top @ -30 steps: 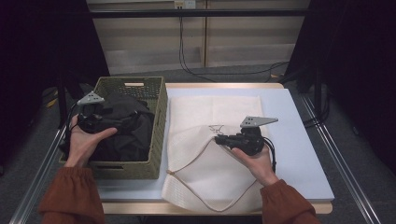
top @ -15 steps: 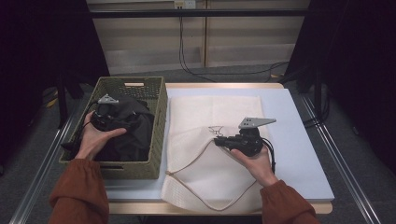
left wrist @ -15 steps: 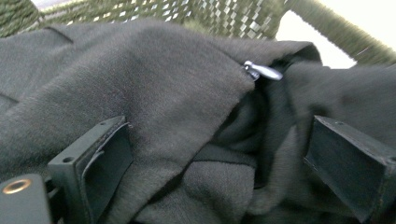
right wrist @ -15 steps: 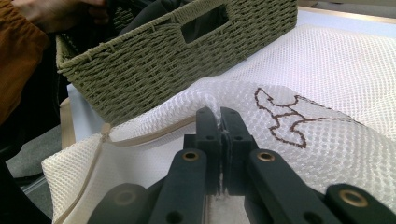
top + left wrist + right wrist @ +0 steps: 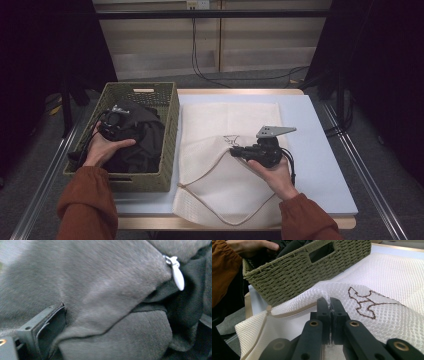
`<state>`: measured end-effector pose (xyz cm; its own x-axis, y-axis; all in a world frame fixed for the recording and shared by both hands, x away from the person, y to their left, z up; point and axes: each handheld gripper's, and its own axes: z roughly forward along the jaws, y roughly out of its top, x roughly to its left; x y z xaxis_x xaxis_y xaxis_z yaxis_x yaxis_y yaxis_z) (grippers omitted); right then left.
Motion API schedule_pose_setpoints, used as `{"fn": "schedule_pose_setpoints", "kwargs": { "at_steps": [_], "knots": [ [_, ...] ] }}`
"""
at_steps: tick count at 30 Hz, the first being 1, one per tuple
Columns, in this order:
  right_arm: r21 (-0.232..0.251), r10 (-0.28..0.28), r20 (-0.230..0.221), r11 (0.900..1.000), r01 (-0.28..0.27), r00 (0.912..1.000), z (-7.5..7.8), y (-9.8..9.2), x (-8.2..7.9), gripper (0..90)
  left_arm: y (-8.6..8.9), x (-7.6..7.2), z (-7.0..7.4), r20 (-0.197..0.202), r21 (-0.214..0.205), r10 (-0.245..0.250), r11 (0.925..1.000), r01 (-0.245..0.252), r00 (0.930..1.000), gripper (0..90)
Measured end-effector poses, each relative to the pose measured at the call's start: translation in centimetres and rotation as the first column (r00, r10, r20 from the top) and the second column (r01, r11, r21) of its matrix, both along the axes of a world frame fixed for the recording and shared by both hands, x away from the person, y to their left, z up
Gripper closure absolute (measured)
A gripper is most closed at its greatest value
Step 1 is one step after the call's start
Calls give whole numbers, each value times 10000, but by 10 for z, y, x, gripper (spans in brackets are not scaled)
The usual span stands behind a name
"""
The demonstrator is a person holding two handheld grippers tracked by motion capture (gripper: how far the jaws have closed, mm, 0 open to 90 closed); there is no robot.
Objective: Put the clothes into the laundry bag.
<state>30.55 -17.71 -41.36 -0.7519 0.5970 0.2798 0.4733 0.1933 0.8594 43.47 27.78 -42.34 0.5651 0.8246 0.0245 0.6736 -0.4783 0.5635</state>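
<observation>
A green woven basket (image 5: pixel 171 125) at the table's left holds dark grey clothing (image 5: pixel 146 141). My left gripper (image 5: pixel 122 131) is pushed down into that clothing. In the left gripper view its jaws stand wide apart, and grey fabric (image 5: pixel 100 285) with a silver zipper pull (image 5: pixel 177 275) bulges between them. A white mesh bag (image 5: pixel 227 120) with a brown stitched figure (image 5: pixel 362 302) lies flat on the table's middle. My right gripper (image 5: pixel 233 151) rests on the bag, and in the right gripper view it (image 5: pixel 329 302) is shut on a raised fold of the mesh at the bag's opening.
A cream drawstring cord (image 5: pixel 202 175) loops from the bag toward the table's front edge. The basket's wall (image 5: pixel 312 270) stands close on the bag's left side. Pale blue table surface (image 5: pixel 320 150) lies to the right of the bag. Cables hang behind the table.
The left hand and its gripper have sunk into the basket's clothing and shifted slightly right. The right hand and the bag have not moved.
</observation>
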Motion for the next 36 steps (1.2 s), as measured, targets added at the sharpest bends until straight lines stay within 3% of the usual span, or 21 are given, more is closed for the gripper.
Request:
{"fn": "schedule_pose_setpoints", "kwargs": {
  "at_steps": [4,5,6,8,10,12,13,14,16,20,23,25,28,29,33,35,36],
  "knots": [
    [8,-5,-30,10000,5,10000,-1,-1,1,879,-3,-1,-3,-924,-377,-723,9969,691,9931,57],
    [3,-1,-57,10000,1,10000,-2,-1,1,879,-4,-2,-3,-1250,-717,-1016,9931,932,9869,57],
    [-9,-15,-83,10000,15,10000,-3,-1,1,879,-4,-2,-3,-1302,-811,-1209,9905,1110,9841,56],
    [-50,10,-83,10000,-11,10000,-3,0,1,879,-8,-3,-5,-1248,-596,-1253,9911,1186,9842,51],
    [-40,-21,-84,10000,21,10000,-3,0,1,879,-10,-2,-9,-1073,-425,-934,9951,893,9898,41],
    [-27,-32,-97,10000,32,9999,-3,0,1,879,-11,-1,-11,-729,-2,-928,9957,930,9930,23],
    [-39,-11,-94,10000,11,10000,-3,0,1,879,-12,-1,-13,-427,202,-550,9982,559,9976,24],
    [-53,-15,-113,10000,14,9999,-4,0,1,879,-11,0,-14,-499,326,-369,9987,385,9981,37],
    [-47,10,-148,10000,-11,9999,-5,0,1,879,-10,2,-16,-135,771,-117,9969,127,9998,37],
    [-111,-26,-156,9999,24,9999,-6,0,1,879,-9,3,-17,-106,701,356,9969,-347,9993,38],
    [-110,-44,-154,9999,42,9999,-6,-1,2,879,-7,3,-17,-350,510,246,9984,-228,9991,36],
    [-115,-53,-150,9999,52,9999,-6,-2,2,878,-6,4,-16,-1042,174,33,9998,-14,9945,27],
    [-141,-52,-138,9999,51,9999,-6,-1,2,878,-7,4,-16,-1402,-97,-550,9985,541,9886,0],
    [-151,-71,-138,9999,69,9999,-7,0,2,878,-9,4,-17,-1391,-121,-542,9985,531,9888,0],
    [-185,-122,-79,9998,121,9999,-7,-1,2,877,-11,4,-22,-1322,209,-571,9980,603,9896,0],
    [-168,-121,-103,9998,119,9999,-7,-1,2,878,-13,7,-24,-1230,838,-495,9947,601,9912,0],
    [-156,-121,-133,9998,119,9998,-7,0,2,877,-14,7,-25,-1276,798,-415,9955,519,9910,0]
  ]
}}
